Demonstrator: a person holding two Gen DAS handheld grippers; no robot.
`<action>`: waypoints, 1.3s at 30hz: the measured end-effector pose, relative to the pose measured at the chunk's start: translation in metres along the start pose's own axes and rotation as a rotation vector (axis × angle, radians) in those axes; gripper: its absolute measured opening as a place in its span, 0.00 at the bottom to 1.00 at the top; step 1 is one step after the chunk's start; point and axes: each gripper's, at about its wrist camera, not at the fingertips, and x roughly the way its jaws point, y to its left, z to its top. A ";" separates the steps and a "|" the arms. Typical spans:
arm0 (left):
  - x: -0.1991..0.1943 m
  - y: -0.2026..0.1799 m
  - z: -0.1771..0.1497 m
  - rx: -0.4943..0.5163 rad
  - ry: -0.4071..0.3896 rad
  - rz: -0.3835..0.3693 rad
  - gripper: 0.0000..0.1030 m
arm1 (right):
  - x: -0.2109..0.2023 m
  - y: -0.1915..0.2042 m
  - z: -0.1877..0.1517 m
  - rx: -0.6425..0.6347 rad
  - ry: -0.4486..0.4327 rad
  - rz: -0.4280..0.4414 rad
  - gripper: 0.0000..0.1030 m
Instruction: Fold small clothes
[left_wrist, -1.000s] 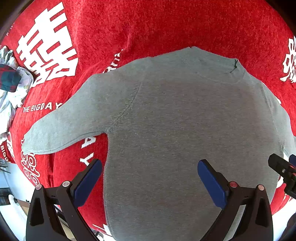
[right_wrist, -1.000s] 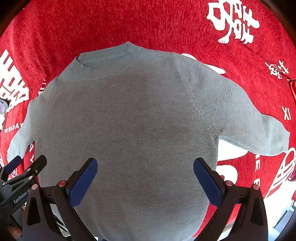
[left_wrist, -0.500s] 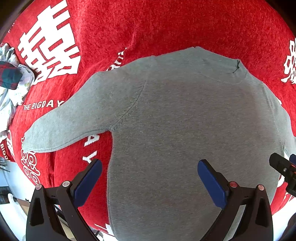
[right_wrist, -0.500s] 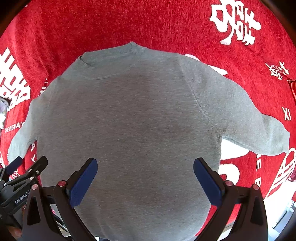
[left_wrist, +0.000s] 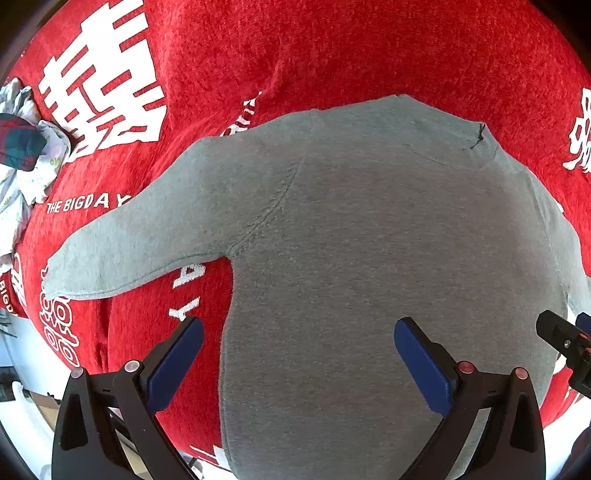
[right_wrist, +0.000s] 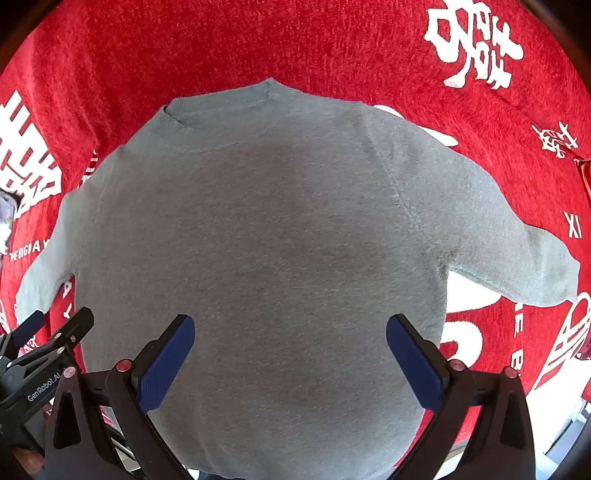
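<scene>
A small grey sweatshirt (left_wrist: 388, 240) (right_wrist: 273, 229) lies flat on a red cloth, collar far, hem near, both sleeves spread out. Its left sleeve (left_wrist: 140, 240) reaches out leftward and its right sleeve (right_wrist: 509, 236) rightward. My left gripper (left_wrist: 298, 354) hangs open above the lower left part of the body, its left finger over the red cloth. My right gripper (right_wrist: 290, 350) is open above the lower middle of the body. Neither holds anything. Each gripper shows at the edge of the other's view.
The red cloth (left_wrist: 332, 48) (right_wrist: 295, 40) with white lettering covers the table. A pile of other clothes (left_wrist: 22, 155), white and dark plaid, lies at the far left. The table's near edge shows at the lower corners of both views.
The left gripper has drifted left, so the sweatshirt sits further right in its view. The right view has barely shifted. Both grippers stay open.
</scene>
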 end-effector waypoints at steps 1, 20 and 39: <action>0.000 0.001 0.000 -0.001 0.000 0.000 1.00 | 0.000 0.000 0.000 -0.001 0.000 0.000 1.00; 0.014 0.038 -0.009 -0.088 0.018 -0.071 1.00 | -0.002 0.028 -0.004 -0.048 -0.003 0.006 1.00; 0.103 0.256 -0.029 -0.539 -0.097 -0.202 1.00 | 0.025 0.130 -0.027 -0.270 0.051 -0.006 1.00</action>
